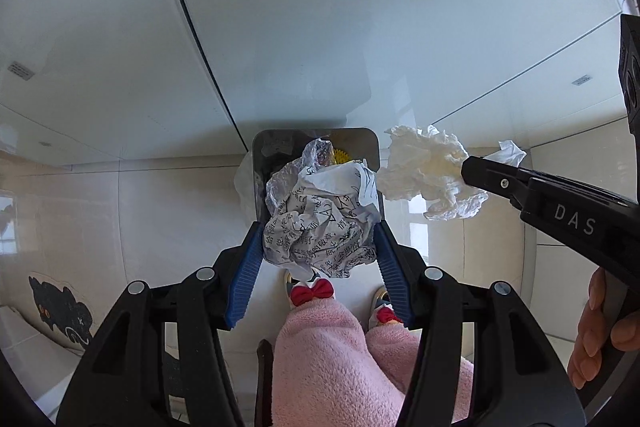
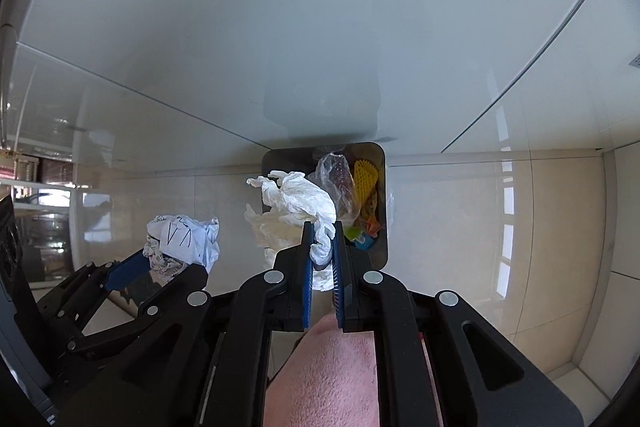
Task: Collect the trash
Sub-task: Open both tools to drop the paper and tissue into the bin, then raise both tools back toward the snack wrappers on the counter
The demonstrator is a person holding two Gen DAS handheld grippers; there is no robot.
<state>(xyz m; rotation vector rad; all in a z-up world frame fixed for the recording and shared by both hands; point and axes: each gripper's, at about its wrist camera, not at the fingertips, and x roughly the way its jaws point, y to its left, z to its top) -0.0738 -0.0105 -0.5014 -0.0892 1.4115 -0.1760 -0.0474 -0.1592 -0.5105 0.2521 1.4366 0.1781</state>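
Left wrist view: my left gripper (image 1: 320,243) clamps the paper ball (image 1: 320,223) above the bin (image 1: 260,147); at 3 o'clock, my right gripper (image 2: 322,247) pinches the tissue (image 2: 296,203).

Glossy white wall panels (image 1: 304,27) fill the upper field, split by dark seams. Below them, cream glossy floor tiles (image 1: 168,211) reflect window light. Pink fleece trouser legs (image 1: 320,355) occupy the lower centre; white slippers with red bows (image 1: 312,293) show just beyond them. A black cat-shaped floor mat (image 1: 60,311) lies at lower left. Small grey vent grille (image 1: 20,70) sits on the left panel.
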